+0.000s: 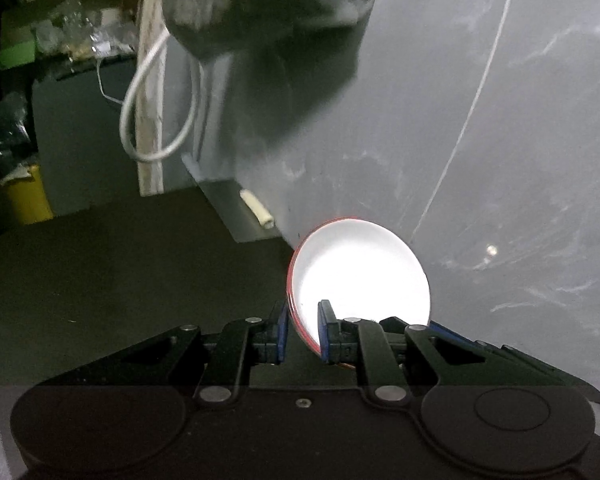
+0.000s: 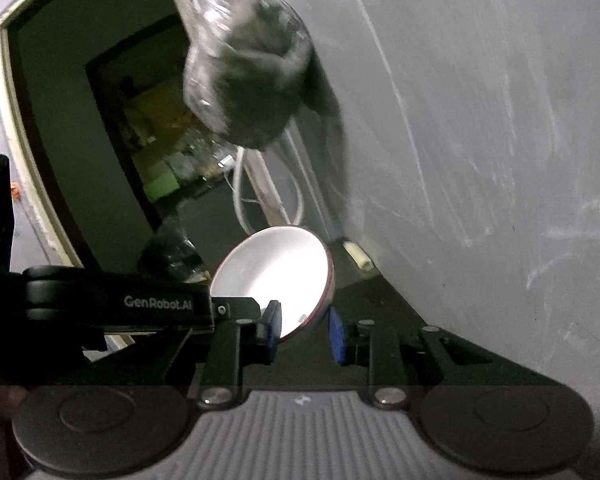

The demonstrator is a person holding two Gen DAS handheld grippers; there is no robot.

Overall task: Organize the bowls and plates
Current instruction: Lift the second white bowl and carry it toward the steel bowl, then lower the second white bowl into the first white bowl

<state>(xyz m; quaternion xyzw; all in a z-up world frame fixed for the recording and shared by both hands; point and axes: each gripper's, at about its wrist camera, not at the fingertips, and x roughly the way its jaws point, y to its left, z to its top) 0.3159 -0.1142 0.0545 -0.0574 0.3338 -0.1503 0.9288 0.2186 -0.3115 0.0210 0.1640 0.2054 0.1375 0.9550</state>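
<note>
In the left wrist view my left gripper (image 1: 303, 325) is shut on the rim of a white bowl with a red outside (image 1: 360, 272). The bowl is tilted, its inside facing the camera, held in the air in front of a grey wall. In the right wrist view my right gripper (image 2: 306, 330) is shut on the rim of a second white bowl with a red rim (image 2: 274, 276), also tilted and held in the air. The left gripper's black body (image 2: 100, 304) crosses the left of that view, beside this bowl.
A grey scuffed wall (image 1: 500, 120) fills the right side. A dark bundle in clear plastic (image 2: 248, 80) hangs on it, with a white cable loop (image 1: 148, 112) below. A dark floor (image 1: 120, 280) and an open doorway (image 2: 100, 120) with clutter lie to the left.
</note>
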